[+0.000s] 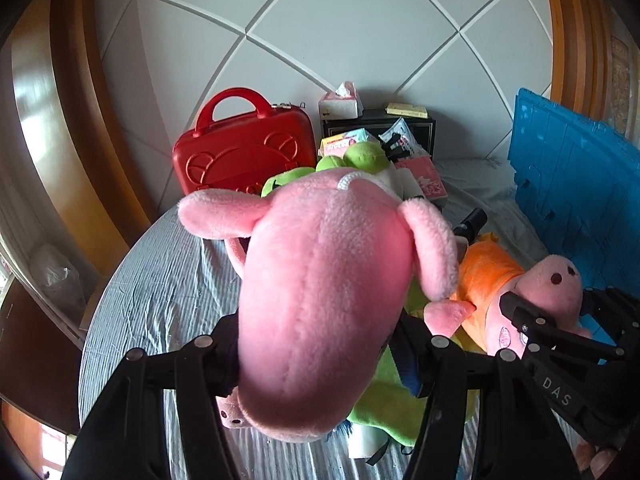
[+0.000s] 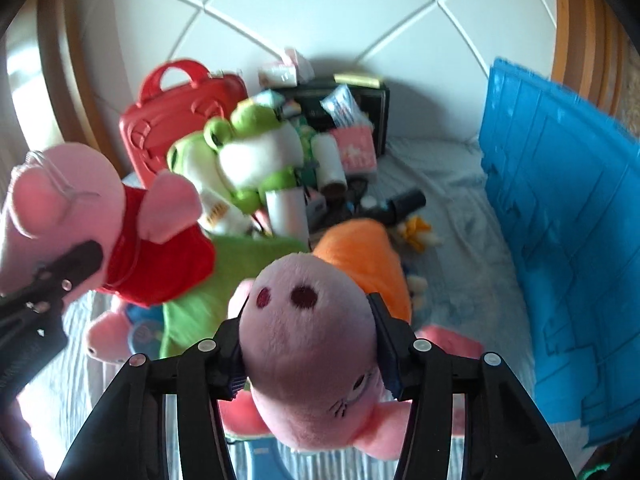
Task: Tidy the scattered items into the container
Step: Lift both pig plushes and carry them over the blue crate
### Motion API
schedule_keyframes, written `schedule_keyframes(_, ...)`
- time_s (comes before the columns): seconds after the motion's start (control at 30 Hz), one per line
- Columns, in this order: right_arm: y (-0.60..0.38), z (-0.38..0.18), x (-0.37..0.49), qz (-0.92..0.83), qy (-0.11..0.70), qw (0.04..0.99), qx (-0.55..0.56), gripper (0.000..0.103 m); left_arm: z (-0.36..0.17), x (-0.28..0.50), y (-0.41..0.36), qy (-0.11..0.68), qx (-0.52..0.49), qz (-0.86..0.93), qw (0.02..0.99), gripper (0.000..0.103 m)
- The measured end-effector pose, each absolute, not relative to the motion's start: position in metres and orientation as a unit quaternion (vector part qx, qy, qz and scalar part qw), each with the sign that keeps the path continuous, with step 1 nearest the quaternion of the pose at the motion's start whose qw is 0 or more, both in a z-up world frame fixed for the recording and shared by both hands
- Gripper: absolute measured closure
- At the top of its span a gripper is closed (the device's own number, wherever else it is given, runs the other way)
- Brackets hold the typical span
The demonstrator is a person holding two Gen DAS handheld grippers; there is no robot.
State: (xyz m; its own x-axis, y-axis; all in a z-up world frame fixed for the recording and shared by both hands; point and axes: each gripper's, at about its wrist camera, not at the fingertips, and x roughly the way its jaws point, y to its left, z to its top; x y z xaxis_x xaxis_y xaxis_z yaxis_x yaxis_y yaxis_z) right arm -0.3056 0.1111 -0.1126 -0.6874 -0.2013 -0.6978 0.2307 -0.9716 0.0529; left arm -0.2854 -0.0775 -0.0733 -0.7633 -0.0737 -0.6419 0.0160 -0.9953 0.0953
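Both pig plushes look light and squashy: the left gripper (image 1: 320, 364) clamps the red-dressed pig's (image 1: 324, 300) head, the right gripper (image 2: 308, 360) the orange-dressed pig's (image 2: 308, 344) snout, where the stuffing is thickest.

"das" stands on the right tool (image 1: 544, 312); other print unreadable

Left tongs (image 1: 320, 360) clamped, raised; right tongs (image 2: 308, 344) clamped.

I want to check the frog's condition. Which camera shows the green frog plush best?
The right wrist view: the green frog plush shows head, white belly and legs. In the left wrist view only its head peeks over the pink pig plush.
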Motion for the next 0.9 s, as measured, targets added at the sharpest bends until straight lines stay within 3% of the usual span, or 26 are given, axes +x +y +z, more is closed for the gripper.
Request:
schedule_keyframes(0.57,0.123,-0.013,-0.276,-0.956,0.058,0.132,0.255,0.056,-0.009,-0.253,-0.047,-0.025,0.268,-0.963,0.010,0.044)
schedule_keyframes(0.9,0.247,0.083,-0.286,-0.972,0.060,0.161,0.163,0.057,0.054,-0.257,0.067,-0.020,0.187,-0.982,0.023,0.044)
